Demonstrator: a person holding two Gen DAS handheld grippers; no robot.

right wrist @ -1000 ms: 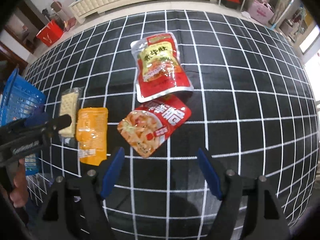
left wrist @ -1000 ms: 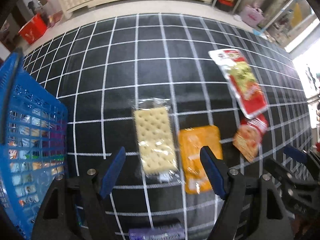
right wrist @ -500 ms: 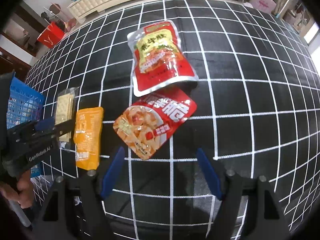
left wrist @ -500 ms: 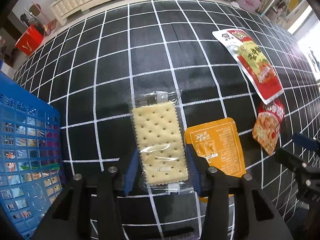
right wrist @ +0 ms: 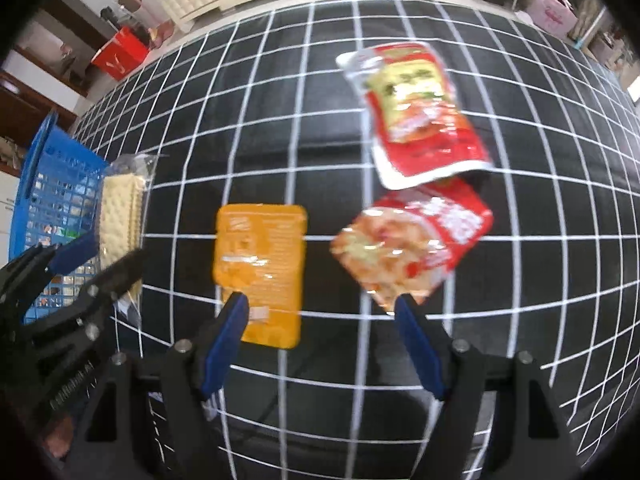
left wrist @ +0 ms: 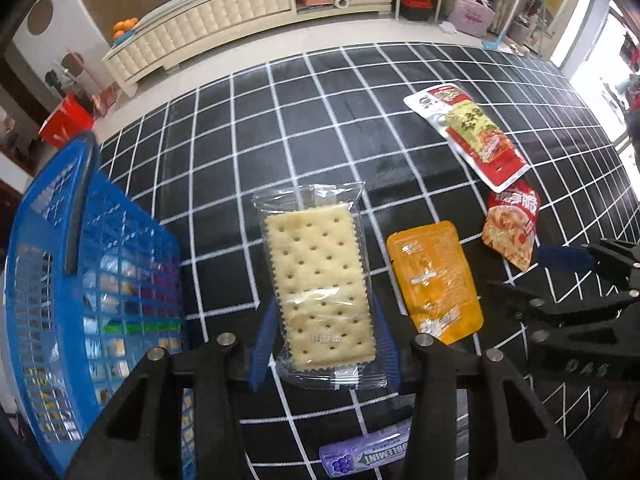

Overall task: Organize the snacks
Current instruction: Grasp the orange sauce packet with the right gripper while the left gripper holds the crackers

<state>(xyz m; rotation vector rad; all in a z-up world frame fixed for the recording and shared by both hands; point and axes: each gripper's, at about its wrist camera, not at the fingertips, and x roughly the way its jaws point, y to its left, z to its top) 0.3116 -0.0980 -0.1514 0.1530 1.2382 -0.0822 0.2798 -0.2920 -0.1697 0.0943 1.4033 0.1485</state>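
While left gripper (left wrist: 324,354) clamps cracker pack (left wrist: 320,288), right gripper (right wrist: 320,344) open, black grid cloth (left wrist: 280,120), cream cabinet (left wrist: 224,20).

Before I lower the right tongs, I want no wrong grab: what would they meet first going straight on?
Probably bare tablecloth. The right tongs stand open over the gap between the orange packet and the red shrimp pouch; each pad sits near one packet's edge, so either could be nudged. Depth is unclear.
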